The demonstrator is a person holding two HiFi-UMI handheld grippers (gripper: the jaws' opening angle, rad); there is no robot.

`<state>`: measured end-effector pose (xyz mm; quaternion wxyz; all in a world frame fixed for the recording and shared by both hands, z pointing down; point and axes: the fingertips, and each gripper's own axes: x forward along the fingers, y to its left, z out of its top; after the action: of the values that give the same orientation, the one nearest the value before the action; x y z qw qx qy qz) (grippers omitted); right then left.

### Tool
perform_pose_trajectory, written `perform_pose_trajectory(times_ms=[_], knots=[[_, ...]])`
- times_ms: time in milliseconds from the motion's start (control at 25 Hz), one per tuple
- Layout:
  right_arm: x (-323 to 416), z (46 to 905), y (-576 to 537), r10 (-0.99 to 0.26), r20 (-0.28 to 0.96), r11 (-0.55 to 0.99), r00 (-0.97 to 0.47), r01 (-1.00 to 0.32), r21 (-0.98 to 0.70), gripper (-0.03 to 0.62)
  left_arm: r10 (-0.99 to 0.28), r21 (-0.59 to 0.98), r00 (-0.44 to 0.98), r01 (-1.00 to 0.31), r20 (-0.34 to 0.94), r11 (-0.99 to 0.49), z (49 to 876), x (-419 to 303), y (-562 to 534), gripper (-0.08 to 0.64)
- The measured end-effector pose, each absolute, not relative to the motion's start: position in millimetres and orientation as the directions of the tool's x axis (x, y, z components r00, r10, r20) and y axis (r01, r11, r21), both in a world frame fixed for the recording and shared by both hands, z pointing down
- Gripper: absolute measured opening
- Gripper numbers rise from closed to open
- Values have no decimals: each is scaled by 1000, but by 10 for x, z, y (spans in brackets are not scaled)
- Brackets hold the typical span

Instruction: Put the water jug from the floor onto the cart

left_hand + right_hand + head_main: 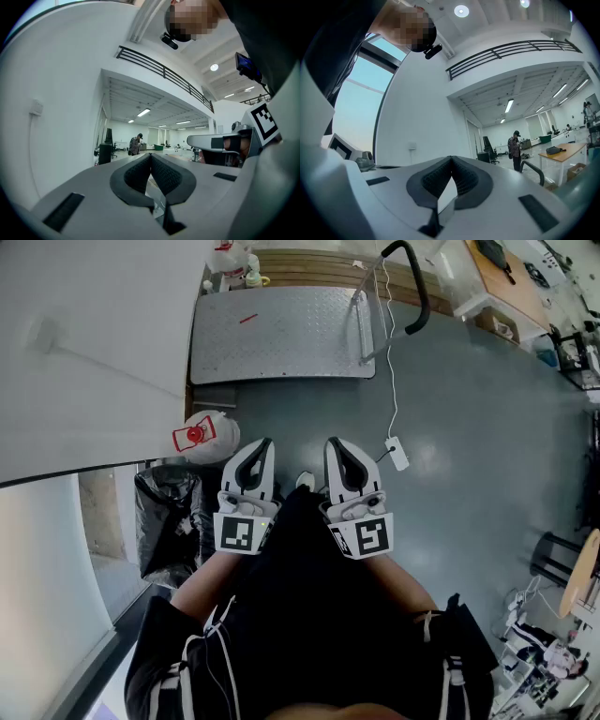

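A whitish water jug (pixel 202 435) with a red label lies on the grey floor by the wall corner, just left of my left gripper (pixel 266 442). The cart's bare metal deck (pixel 281 334) stands farther ahead, its black handle (pixel 417 287) at the right end. In the head view both grippers are held level side by side in front of the person's body, my right gripper (pixel 334 442) a hand's width from the left. Left gripper (pixel 151 154) has its pads together with nothing between them. Right gripper (pixel 451 159) is likewise shut and empty. Neither touches the jug.
A black rubbish bag (pixel 169 512) sits against the wall below the jug. A white cable with a plug block (pixel 398 454) runs across the floor from the cart. More white containers (pixel 232 259) stand beyond the cart's far left corner. A person (pixel 515 150) stands far off in the hall.
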<state>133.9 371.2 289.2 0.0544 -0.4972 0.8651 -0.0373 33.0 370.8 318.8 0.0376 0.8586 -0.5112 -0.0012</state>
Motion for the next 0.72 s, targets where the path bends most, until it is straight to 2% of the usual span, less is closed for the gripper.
perform_pose_trajectory(times_ms=[720], knots=[[1621,2934,3867,-830,-102,557,-548,-811,-179,18,-893,78,448,-893,51,-443,3318,585,3843,18]])
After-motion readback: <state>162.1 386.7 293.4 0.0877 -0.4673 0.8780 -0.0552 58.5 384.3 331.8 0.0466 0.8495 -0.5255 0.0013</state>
